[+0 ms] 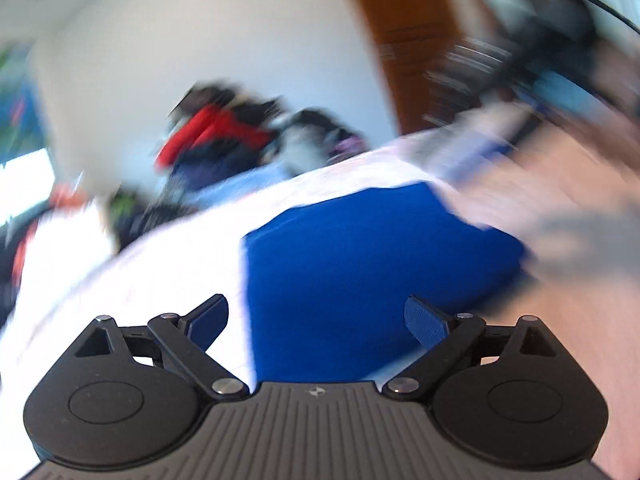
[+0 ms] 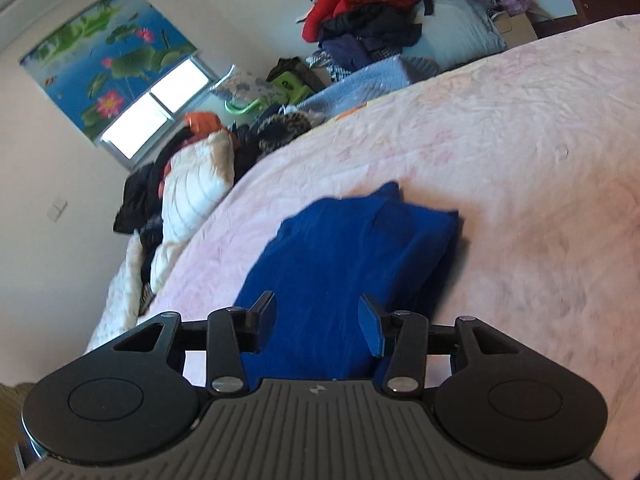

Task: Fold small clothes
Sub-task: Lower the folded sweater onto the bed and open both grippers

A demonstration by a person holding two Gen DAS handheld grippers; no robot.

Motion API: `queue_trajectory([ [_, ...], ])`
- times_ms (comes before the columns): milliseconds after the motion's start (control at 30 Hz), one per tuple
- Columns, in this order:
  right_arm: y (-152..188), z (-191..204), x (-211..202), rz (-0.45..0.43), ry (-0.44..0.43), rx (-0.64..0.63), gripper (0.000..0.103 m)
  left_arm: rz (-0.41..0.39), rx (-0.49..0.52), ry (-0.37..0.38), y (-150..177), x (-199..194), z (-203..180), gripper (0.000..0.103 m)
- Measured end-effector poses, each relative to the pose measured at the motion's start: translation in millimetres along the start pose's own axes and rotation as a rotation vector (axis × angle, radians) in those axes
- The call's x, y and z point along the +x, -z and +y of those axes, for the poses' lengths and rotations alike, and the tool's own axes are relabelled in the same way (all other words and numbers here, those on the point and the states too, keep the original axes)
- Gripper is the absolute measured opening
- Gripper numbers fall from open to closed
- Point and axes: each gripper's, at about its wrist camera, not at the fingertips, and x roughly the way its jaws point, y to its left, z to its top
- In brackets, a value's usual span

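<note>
A folded royal-blue garment [image 1: 360, 264] lies on the pink bedspread [image 1: 168, 264]. My left gripper [image 1: 316, 322] hovers just in front of it, its blue pads spread wide with nothing between them. The left wrist view is heavily motion-blurred. In the right wrist view the same blue garment [image 2: 352, 256] sits as a rumpled folded bundle on the pink bedspread [image 2: 500, 152]. My right gripper [image 2: 318, 320] stands over its near end, half open. The cloth shows in the gap, but the pads do not press on it.
Piles of clothes [image 2: 360, 12] and bedding [image 2: 200, 192] line the bed's far side. A window with a lotus-print blind [image 2: 108, 60] is in the left wall. A blurred grey shape [image 1: 576, 240] crosses the right of the left wrist view. A brown door [image 1: 404, 40] stands behind.
</note>
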Motion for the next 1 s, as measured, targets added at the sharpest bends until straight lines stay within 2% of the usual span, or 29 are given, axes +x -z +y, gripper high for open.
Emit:
queue_trajectory([
  [100,23,4,5,0.046,0.049,0.009,0.046,0.073,-0.127,0.023,-10,19,20,0.095],
  [200,36,1,12,0.101,0.081,0.045,0.045,0.151,-0.159,0.062,-8,37,20,0.095],
  [233,45,1,15,0.121,0.070,0.058,0.035,0.175,-0.177,0.066,-6,42,20,0.095],
  [267,49,0,18,0.135,0.050,0.066,0.009,0.197,-0.197,0.075,-4,46,20,0.095],
  [300,53,-1,20,0.149,0.043,0.073,0.007,0.225,-0.228,0.086,3,49,22,0.095],
  [400,57,-3,11,0.097,0.093,0.049,0.006,0.270,-0.288,0.088,18,54,27,0.096],
  [500,64,-24,9,0.099,0.110,0.117,0.004,0.261,-0.317,0.102,24,54,30,0.097],
  [600,70,-18,9,0.086,0.114,0.087,0.005,0.274,-0.335,0.110,21,54,35,0.096],
  [633,68,-16,9,0.089,0.110,0.098,0.020,0.282,-0.371,0.120,18,51,42,0.096],
  [667,65,-16,6,0.089,0.083,0.123,0.019,0.285,-0.415,0.136,16,49,51,0.096],
  [700,61,-17,1,0.081,0.051,0.154,0.025,0.272,-0.485,0.161,12,45,66,0.096],
  [733,56,-19,-4,0.064,0.023,0.176,0.040,0.255,-0.557,0.185,9,43,81,0.096],
  [767,48,-20,-11,0.035,0.007,0.191,0.064,0.245,-0.624,0.203,6,45,97,0.096],
  [800,40,-22,-16,0.002,0.006,0.192,0.071,0.243,-0.705,0.229,2,51,115,0.096],
  [833,31,-23,-19,-0.027,0.019,0.181,0.077,0.252,-0.773,0.259,0,60,130,0.096],
  [933,-3,-35,-8,-0.034,0.087,0.157,0.078,0.337,-0.955,0.395,2,103,160,0.096],
  [1000,-22,-48,9,-0.023,0.121,0.182,0.077,0.403,-0.986,0.400,5,128,160,0.095],
])
